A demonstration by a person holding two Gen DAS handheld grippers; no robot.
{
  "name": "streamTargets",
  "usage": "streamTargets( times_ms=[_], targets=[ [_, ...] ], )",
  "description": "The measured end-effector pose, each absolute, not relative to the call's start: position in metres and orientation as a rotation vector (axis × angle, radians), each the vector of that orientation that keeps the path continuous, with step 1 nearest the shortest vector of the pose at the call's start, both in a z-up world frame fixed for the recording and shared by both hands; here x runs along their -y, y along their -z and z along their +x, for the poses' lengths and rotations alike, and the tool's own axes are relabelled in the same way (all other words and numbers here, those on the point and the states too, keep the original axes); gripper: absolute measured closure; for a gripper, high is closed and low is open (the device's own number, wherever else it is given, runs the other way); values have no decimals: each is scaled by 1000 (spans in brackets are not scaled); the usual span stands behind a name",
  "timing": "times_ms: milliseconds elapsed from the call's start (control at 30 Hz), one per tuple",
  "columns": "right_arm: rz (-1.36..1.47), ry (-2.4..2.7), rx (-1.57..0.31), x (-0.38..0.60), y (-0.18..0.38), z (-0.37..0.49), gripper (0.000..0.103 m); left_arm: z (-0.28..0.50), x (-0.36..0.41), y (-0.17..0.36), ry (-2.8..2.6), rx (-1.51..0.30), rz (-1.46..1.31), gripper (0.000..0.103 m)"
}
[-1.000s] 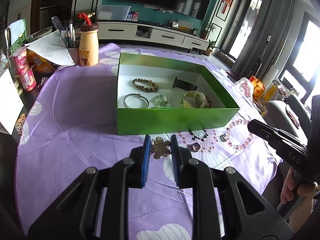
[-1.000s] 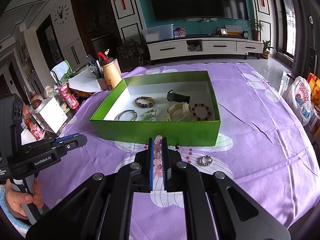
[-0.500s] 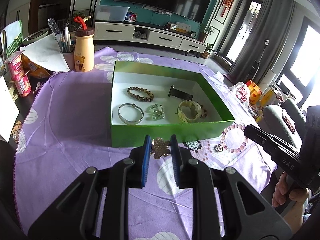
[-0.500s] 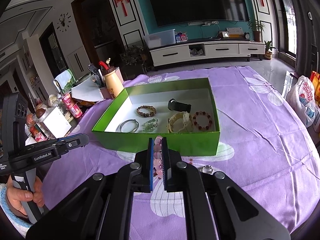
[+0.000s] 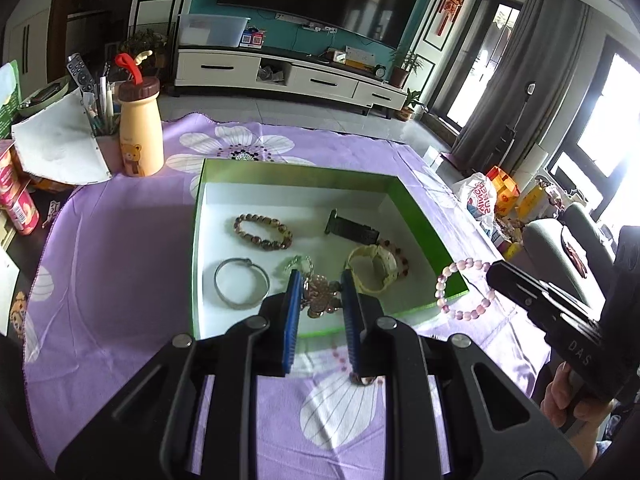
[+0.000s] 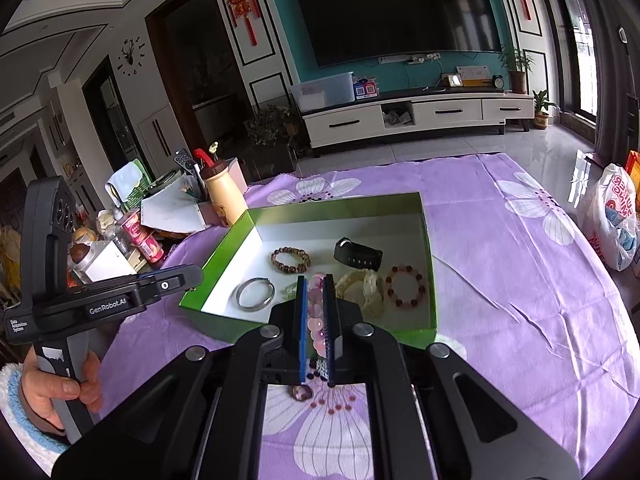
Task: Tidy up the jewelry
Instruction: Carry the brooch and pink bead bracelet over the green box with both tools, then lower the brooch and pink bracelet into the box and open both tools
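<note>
My left gripper (image 5: 319,286) is shut on a rose-gold flower ornament (image 5: 320,294), held over the front part of the green box (image 5: 416,200). My right gripper (image 6: 314,286) is shut on a pink bead bracelet (image 6: 314,314), just above the box's front wall (image 6: 216,326); the bracelet (image 5: 460,292) dangles at the box's near right corner. Inside lie a brown bead bracelet (image 5: 262,232), a silver bangle (image 5: 240,282), a black watch (image 5: 352,230), a cream bracelet (image 5: 372,272) and a red bead bracelet (image 6: 404,286). A ring (image 6: 302,392) lies on the purple cloth below.
A yellow bear bottle (image 5: 140,132), a pen holder (image 5: 102,136) and pink cans (image 5: 18,204) crowd the table's left edge. A white plastic bag (image 6: 616,220) sits off the table to the right. A hand (image 6: 60,392) grips the left tool's handle.
Both grippers have risen and moved forward, from over the cloth to over the box's front edge, each carrying its piece. The ring stayed on the cloth.
</note>
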State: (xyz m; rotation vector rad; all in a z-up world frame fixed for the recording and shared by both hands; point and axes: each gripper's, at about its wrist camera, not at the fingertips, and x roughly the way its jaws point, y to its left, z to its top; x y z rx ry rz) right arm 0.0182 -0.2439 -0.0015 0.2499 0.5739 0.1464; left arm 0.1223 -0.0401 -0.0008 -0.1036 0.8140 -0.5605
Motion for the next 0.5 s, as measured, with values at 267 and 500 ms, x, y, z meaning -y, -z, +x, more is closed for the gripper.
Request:
streamTargets(
  times_ms=[267,500],
  targets=[
    [311,-209,-629,240,7,65,96,171,52,11,560,-893,-157,83],
    [308,-212,-691,231,22,102,96,206,61,33,537,-963,-166,83]
  ],
)
